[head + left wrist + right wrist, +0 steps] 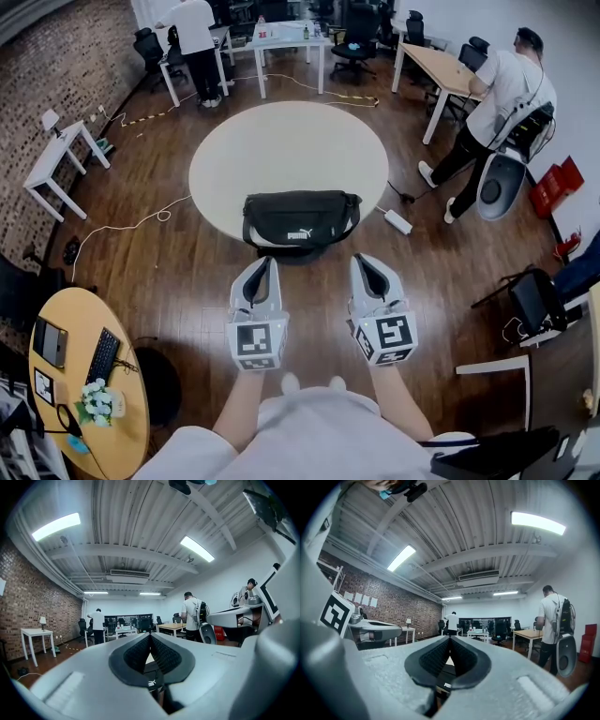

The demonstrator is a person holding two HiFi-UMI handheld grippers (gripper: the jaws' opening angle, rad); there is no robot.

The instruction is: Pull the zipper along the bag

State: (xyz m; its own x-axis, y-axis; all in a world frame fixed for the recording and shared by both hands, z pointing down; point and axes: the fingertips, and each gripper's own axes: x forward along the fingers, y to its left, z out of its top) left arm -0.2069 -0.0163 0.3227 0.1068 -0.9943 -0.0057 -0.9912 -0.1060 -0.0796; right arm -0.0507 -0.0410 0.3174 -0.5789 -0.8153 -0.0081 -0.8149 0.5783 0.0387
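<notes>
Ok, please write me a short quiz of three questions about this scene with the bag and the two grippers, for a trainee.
1. True or false: the left gripper is clamped on the black bag.
2. The bag lies on: A) the round table; B) a shelf; C) a sofa.
3. Fill in: the jaws of the right gripper are ____ (open or shut).
Key: 1 false, it is shut on nothing, short of the bag; 2 A; 3 shut.

Bright, even light frm ceiling strips [51, 525]; fisheye bend w/ dark corners, near jaws blurred.
</notes>
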